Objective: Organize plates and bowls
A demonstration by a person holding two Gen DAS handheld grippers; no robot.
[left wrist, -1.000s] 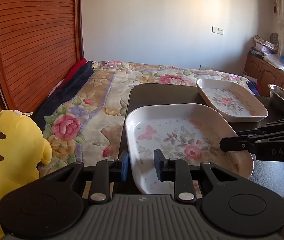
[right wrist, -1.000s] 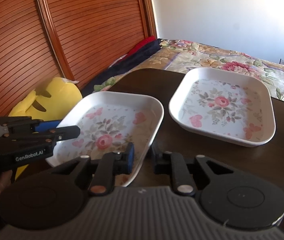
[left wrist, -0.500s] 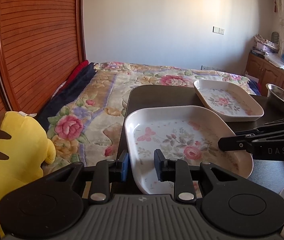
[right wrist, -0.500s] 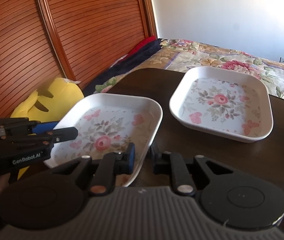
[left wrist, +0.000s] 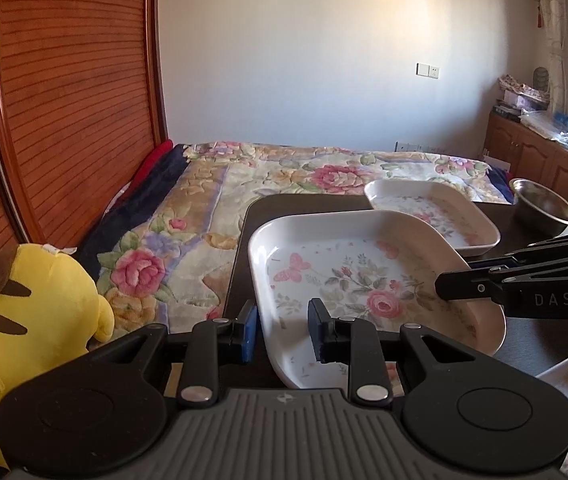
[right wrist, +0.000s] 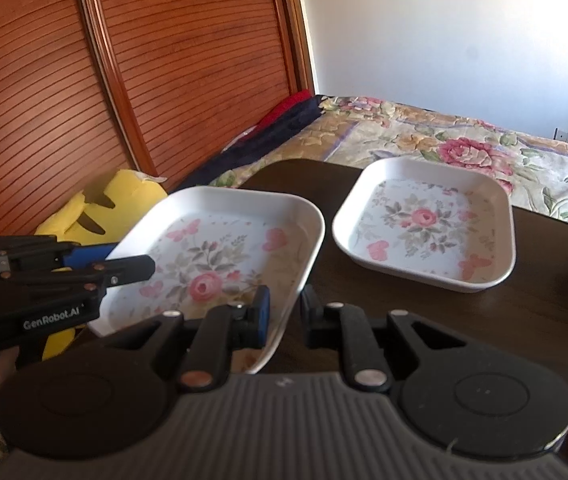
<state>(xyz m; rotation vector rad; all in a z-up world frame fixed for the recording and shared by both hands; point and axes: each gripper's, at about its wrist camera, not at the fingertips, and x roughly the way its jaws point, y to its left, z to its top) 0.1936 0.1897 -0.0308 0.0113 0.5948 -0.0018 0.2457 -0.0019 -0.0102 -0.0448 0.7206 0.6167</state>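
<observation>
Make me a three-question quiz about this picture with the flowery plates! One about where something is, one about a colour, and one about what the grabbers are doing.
1. Where is the metal bowl?
A. On the bed
B. On the dark table, far right beyond the second plate
C. Inside the held plate

2. What colour is the plush toy beside the table?
A. Yellow
B. Green
C. Purple

3. What are the two grippers doing with the near floral plate?
A. Both hang open above it
B. Only one touches it
C. Each clamps a rim of it

Answers: 1 B, it sits on the table past the far floral plate. 2 A, its body is bright yellow. 3 C, the left gripper and right gripper each have a rim between their fingers.
</observation>
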